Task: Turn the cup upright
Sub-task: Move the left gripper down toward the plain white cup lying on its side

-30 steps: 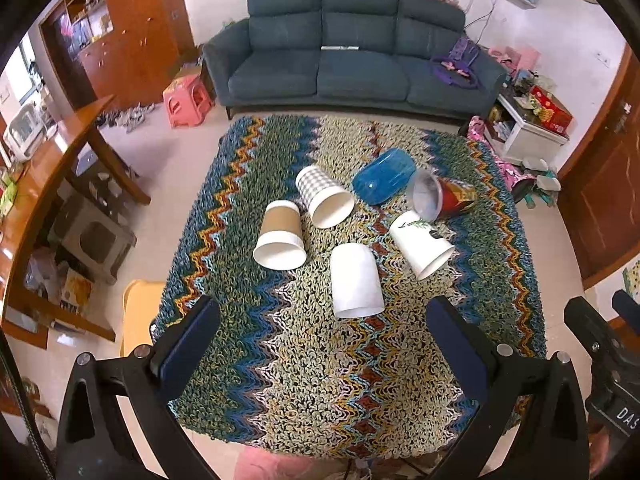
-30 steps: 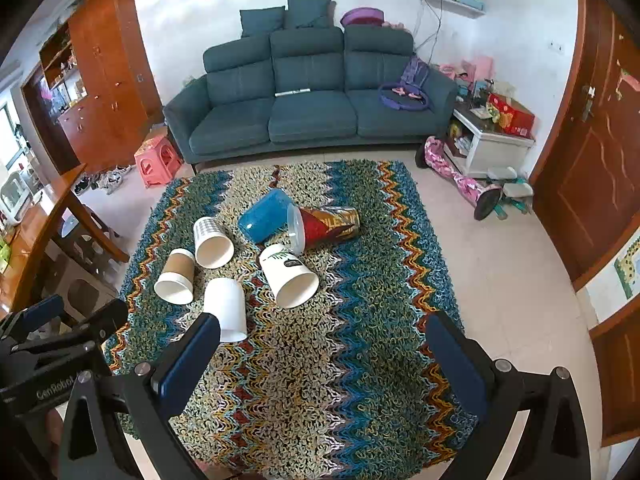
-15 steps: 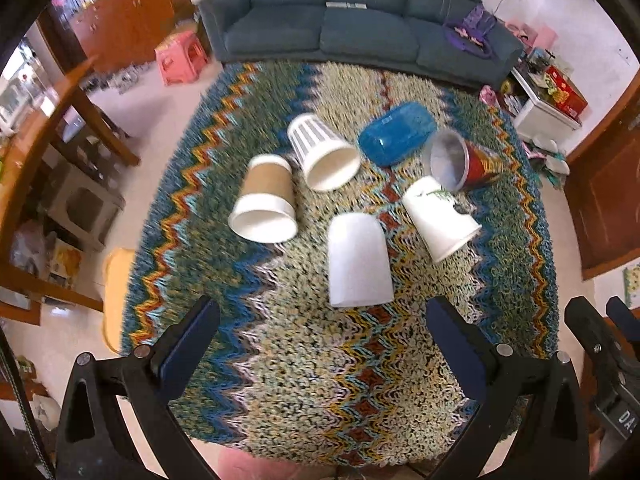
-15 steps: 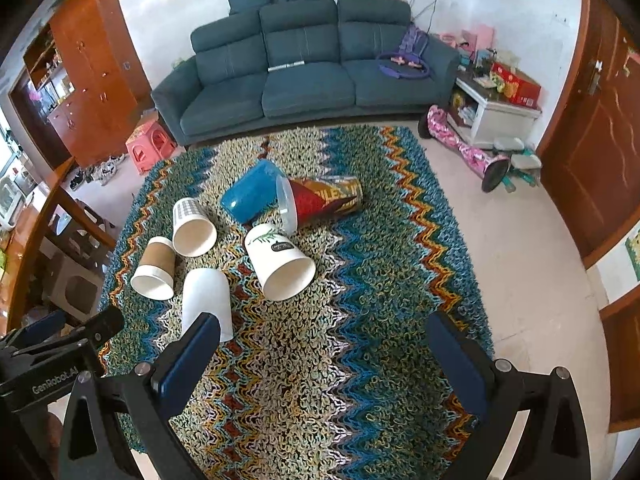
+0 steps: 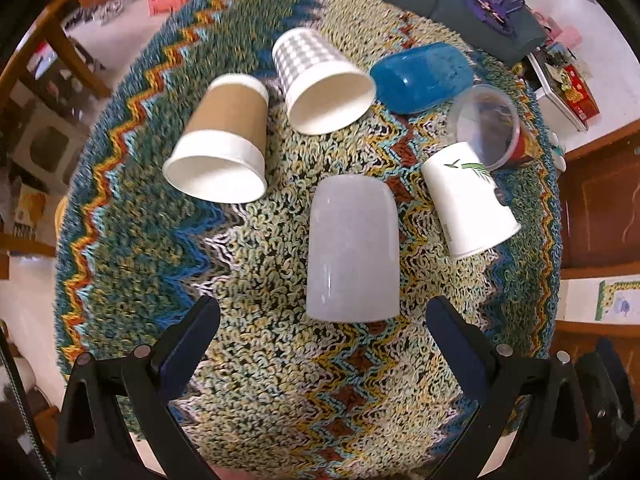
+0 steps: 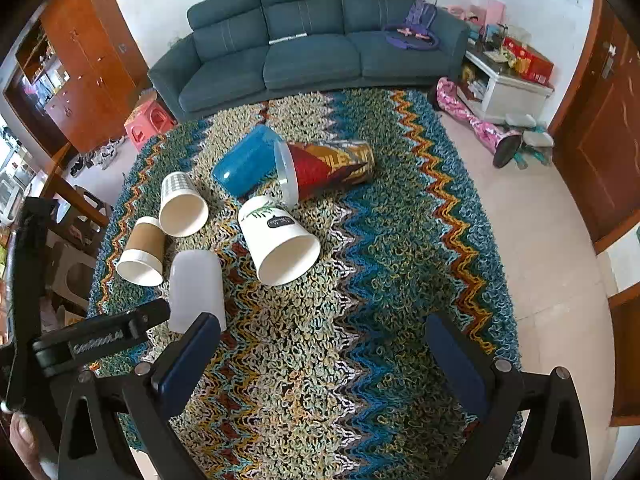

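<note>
Several cups lie on their sides on a zigzag rug (image 5: 280, 380). A plain white cup (image 5: 353, 250) lies nearest, just ahead of my open, empty left gripper (image 5: 323, 340); it also shows in the right wrist view (image 6: 195, 290). Around it lie a brown sleeved cup (image 5: 224, 140), a checked cup (image 5: 320, 80), a blue cup (image 5: 422, 76), a red cup with a clear lid (image 5: 486, 126) and a white leaf-print cup (image 5: 468, 196). My right gripper (image 6: 322, 356) is open and empty, over the rug's near part, with the leaf-print cup (image 6: 278, 240) ahead.
A dark sofa (image 6: 304, 44) stands behind the rug. A pink stool (image 6: 146, 124) and wooden furniture (image 6: 80, 68) are at the left. A white side table (image 6: 508, 84) and a wooden door (image 6: 604, 140) are at the right. The left gripper's body (image 6: 92, 340) shows beside the white cup.
My left gripper has moved forward and down toward the plain white cup, which now looks much larger. My right gripper has come closer to the rug. The cups have not moved.
</note>
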`<state>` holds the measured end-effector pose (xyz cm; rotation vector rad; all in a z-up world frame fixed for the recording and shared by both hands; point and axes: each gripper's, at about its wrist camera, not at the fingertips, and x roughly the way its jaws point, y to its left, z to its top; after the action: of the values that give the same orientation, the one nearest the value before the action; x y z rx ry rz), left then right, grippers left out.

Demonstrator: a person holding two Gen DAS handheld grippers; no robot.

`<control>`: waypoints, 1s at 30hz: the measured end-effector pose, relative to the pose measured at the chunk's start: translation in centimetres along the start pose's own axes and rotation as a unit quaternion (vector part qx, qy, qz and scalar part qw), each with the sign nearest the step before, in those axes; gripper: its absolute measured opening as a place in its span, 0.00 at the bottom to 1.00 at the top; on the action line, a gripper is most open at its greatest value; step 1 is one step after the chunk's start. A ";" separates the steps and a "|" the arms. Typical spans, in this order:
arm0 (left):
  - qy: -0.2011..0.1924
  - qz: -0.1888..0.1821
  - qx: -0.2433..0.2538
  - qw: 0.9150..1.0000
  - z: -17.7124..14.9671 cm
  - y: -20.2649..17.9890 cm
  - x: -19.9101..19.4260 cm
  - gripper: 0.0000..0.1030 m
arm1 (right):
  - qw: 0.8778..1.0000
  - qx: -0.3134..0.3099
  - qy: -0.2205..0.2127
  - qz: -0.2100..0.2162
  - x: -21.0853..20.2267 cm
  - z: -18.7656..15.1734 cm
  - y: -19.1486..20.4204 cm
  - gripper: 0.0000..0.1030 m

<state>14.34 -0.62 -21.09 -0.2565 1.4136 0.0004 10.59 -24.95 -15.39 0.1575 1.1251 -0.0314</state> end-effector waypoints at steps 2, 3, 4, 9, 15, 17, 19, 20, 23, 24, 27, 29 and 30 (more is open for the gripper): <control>0.010 -0.009 -0.009 1.000 0.4 0.2 0.8 0.99 | 1.000 0.002 0.005 0.001 0.5 0.0 -0.1 1.00; 0.015 -0.013 -0.013 1.000 0.5 0.3 1.2 0.99 | 1.000 0.003 0.008 0.001 0.8 0.0 -0.2 1.00; 0.018 -0.018 -0.017 1.000 0.6 0.3 1.5 0.99 | 1.000 0.004 0.010 0.002 1.0 0.1 -0.3 1.00; 0.036 -0.033 -0.031 0.998 1.0 0.3 3.0 0.99 | 1.000 0.009 0.024 0.003 2.3 0.1 -0.6 1.00; 0.047 -0.031 -0.039 0.998 1.3 0.3 4.0 0.99 | 0.999 0.012 0.039 0.008 4.5 0.4 -0.7 1.00; 0.047 -0.028 -0.039 0.998 1.3 0.3 4.4 0.99 | 0.999 0.013 0.045 0.006 5.5 0.5 -0.6 1.00; 0.047 -0.024 -0.039 0.998 1.5 0.2 4.7 0.99 | 0.999 0.015 0.051 0.004 6.4 0.6 -0.5 1.00; 0.048 -0.021 -0.039 0.998 1.8 0.0 5.1 0.99 | 0.998 0.015 0.054 0.004 6.7 0.6 -0.5 1.00; 0.049 -0.016 -0.046 0.998 2.2 0.0 5.8 0.99 | 0.998 0.017 0.063 0.005 7.8 0.7 -0.4 1.00; 0.049 -0.019 -0.048 0.997 2.3 0.1 6.0 0.99 | 0.998 0.017 0.066 0.005 8.1 0.7 -0.4 1.00; 0.048 -0.019 -0.049 0.997 2.5 0.0 6.5 0.99 | 0.997 0.019 0.072 0.004 8.7 0.8 -0.5 1.00; 0.044 -0.015 -0.048 0.998 2.8 -0.2 6.7 0.99 | 0.997 0.021 0.078 0.003 9.2 0.8 -0.6 1.00; 0.041 -0.014 -0.048 0.998 2.9 -0.3 6.9 0.99 | 0.996 0.022 0.081 0.003 9.5 0.7 -0.7 1.00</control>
<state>18.34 -1.41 -27.37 -0.3585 1.4942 0.0356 15.29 -25.19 -23.69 0.2052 1.2858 -0.0390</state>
